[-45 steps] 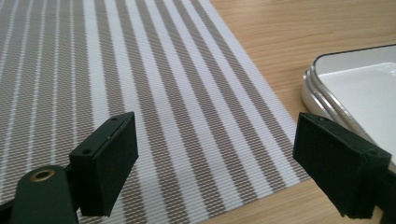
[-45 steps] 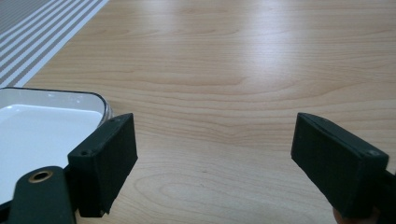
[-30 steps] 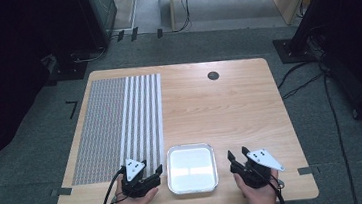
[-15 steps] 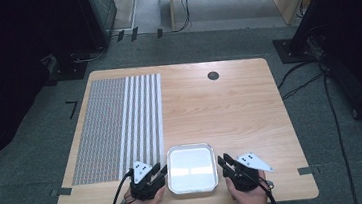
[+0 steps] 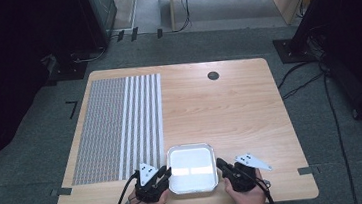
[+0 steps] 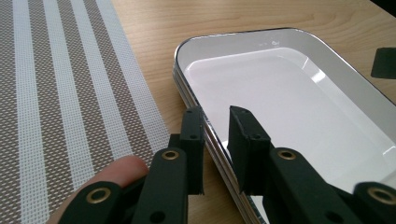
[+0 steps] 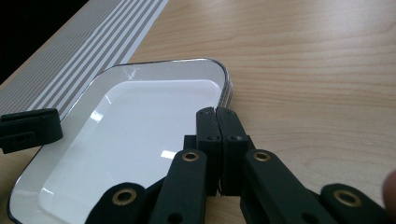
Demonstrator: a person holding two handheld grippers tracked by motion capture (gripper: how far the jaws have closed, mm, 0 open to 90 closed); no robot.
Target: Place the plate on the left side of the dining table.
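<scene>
White enamel tray [image 5: 192, 167] is sitting at the near table [image 5: 230, 107] edge between both grippers. Left gripper [image 6: 215, 140] has just been closing, its jaws straddling the tray's rim with a gap showing. Right gripper [image 7: 217, 135] is pressing its jaws together at the opposite rim, apparently gripping nothing. Lifting now is risking a one-sided tilt toward the striped mat [image 5: 120, 123] beyond.

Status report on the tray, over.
Left fingers just closing astride tray left rim, not yet pinching. Right fingers shut at right rim. Mat clear of tray.
</scene>
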